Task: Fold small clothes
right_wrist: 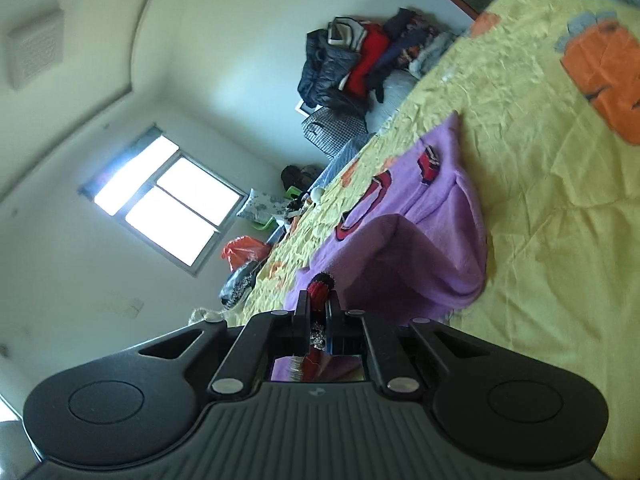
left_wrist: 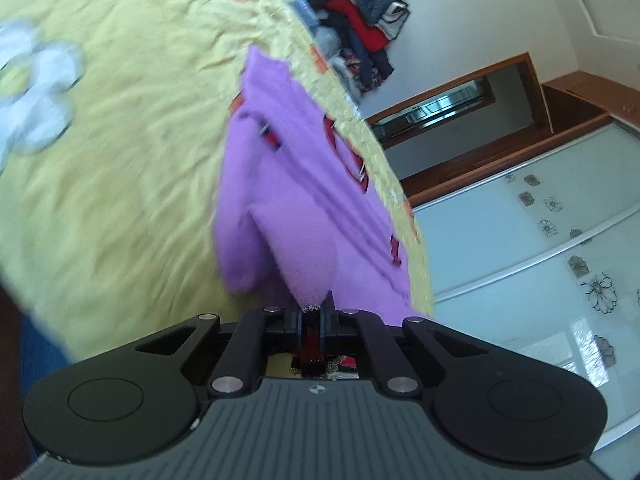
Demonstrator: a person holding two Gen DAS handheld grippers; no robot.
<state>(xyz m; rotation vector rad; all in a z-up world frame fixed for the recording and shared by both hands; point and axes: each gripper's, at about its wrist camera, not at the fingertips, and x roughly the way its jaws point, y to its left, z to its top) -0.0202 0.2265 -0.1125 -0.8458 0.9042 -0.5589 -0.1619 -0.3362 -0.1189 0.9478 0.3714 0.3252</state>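
Grippers, two of them, each pinch one purple garment (left_wrist: 304, 200) on one yellow bedspread (left_wrist: 120, 160): left gripper (left_wrist: 316, 310) lower middle, right gripper (right_wrist: 319, 300) too.

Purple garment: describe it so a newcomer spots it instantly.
Start at the yellow bedspread covering the bed. The purple garment lies on it, pinched by both grippers. It is the only purple fleecy piece, with red-and-black patches; other clothes sit piled against the wall.
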